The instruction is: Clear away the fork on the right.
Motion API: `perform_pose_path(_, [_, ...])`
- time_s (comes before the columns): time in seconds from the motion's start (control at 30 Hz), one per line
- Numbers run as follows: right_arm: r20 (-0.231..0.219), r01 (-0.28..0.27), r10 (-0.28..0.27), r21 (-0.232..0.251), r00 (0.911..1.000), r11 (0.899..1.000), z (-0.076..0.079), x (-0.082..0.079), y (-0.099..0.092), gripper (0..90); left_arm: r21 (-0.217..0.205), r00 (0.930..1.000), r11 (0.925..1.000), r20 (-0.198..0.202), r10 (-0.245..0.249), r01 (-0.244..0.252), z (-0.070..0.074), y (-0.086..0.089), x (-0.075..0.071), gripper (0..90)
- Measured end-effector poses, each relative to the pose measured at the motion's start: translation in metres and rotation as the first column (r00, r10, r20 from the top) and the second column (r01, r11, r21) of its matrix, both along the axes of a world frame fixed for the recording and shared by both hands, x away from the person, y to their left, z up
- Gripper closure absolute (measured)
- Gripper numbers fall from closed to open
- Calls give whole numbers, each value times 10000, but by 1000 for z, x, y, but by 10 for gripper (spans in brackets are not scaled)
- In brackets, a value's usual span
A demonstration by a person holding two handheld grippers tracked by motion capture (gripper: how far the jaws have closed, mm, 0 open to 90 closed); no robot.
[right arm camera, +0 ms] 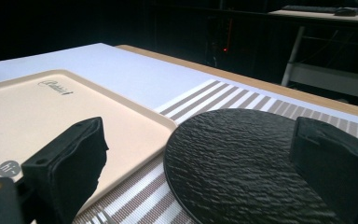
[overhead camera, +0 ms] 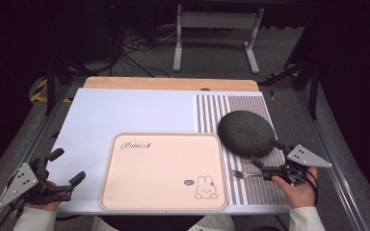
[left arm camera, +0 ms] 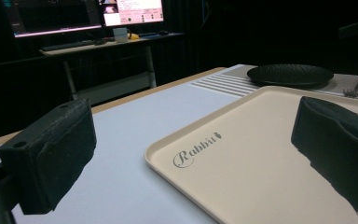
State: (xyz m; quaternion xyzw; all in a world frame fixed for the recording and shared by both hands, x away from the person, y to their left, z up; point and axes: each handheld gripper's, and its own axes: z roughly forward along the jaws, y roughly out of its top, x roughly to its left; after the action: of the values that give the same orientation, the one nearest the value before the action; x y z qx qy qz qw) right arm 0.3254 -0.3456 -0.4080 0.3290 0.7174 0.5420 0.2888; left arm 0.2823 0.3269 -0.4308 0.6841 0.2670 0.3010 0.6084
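1. Now the right tongs (overhead camera: pixel 265 163) gape wide, empty, near the black plate (overhead camera: pixel 245 133) on the striped mat (overhead camera: pixel 255 185) beside the tray (overhead camera: pixel 120 192).
2. Left tongs (overhead camera: pixel 70 168), equally wide, idle.
3. Best pinch the plate's rim squarely, avoiding the fork (overhead camera: pixel 243 174).

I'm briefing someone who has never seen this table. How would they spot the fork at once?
Start from the big beige tray with the rabbit drawing. Just past its right edge lies a striped mat carrying a round black plate. The fork lies below the plate, near the right gripper: small, thin, silvery, tines toward the tray.
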Motion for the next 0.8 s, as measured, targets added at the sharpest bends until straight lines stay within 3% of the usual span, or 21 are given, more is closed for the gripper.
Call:
perform_pose_path(0.2, [-325, -487, 493, 184, 9983, 9986, 13, 11, 9, 26, 11, 10000, 10000, 6, 20, -20, 0, 0, 0, 6])
perform_pose_path(0.33, [-195, -598, 600, 154, 9980, 9981, 22, 18, 14, 27, 16, 10000, 10000, 34, 27, -27, 0, 0, 0, 7])
perform_pose_path(0.4, [-366, -640, 644, 119, 9973, 9979, 26, 22, 18, 27, 8, 10000, 10000, 1, 1, -1, 0, 0, 0, 6])
perform_pose_path(0.53, [-919, -906, 824, -890, 9923, 9919, 34, 28, 21, 47, 18, 10000, 10000, -11, -13, 13, 0, 0, 0, 7])
perform_pose_path(0.63, [-1422, -955, 769, -1284, 9868, 9871, 42, 31, 22, 78, 35, 10000, 10000, -5, -5, 5, 0, 0, 0, 7])
perform_pose_path(0.7, [-1513, -1009, 786, -1461, 9854, 9841, 44, 31, 23, 82, 28, 10000, 10000, 19, 33, -33, 0, 0, 0, 7])
perform_pose_path(0.8, [-1870, -1362, 969, -2101, 9776, 9681, 51, 34, 27, 84, 13, 10000, 10000, -23, 13, -12, 0, 0, 0, 7])
